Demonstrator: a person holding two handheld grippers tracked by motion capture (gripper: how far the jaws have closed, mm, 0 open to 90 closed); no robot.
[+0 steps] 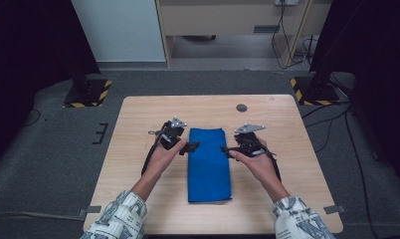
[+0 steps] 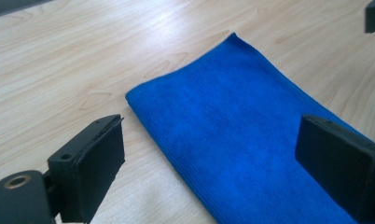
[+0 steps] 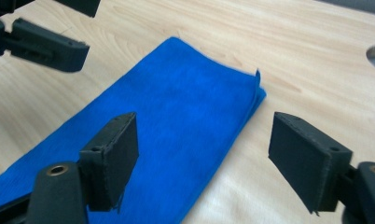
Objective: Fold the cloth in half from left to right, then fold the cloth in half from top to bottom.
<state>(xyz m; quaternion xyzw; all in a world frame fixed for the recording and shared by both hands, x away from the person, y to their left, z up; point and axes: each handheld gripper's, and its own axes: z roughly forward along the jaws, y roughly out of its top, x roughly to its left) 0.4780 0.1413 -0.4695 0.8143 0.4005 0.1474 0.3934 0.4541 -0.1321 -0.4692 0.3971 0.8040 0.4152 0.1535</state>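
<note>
A blue cloth [image 1: 208, 164], folded into a long strip, lies flat in the middle of the wooden table [image 1: 138, 119]. My left gripper [image 1: 190, 147] hovers at the cloth's left edge near its far end, jaws open, nothing between them. In the left gripper view the cloth [image 2: 241, 135] lies under the open jaws of the left gripper [image 2: 232, 158]. My right gripper [image 1: 226, 149] hovers at the cloth's right edge, open and empty. In the right gripper view the right gripper [image 3: 213, 158] straddles the edge of the cloth [image 3: 176, 112] near its far corner, and the left gripper's jaws [image 3: 50, 44] show at top left.
A round grey cable port [image 1: 242, 107] sits in the table's far right part. Black stands with yellow-striped bases [image 1: 88, 92] flank the table on the floor. Bare wood surrounds the cloth on all sides.
</note>
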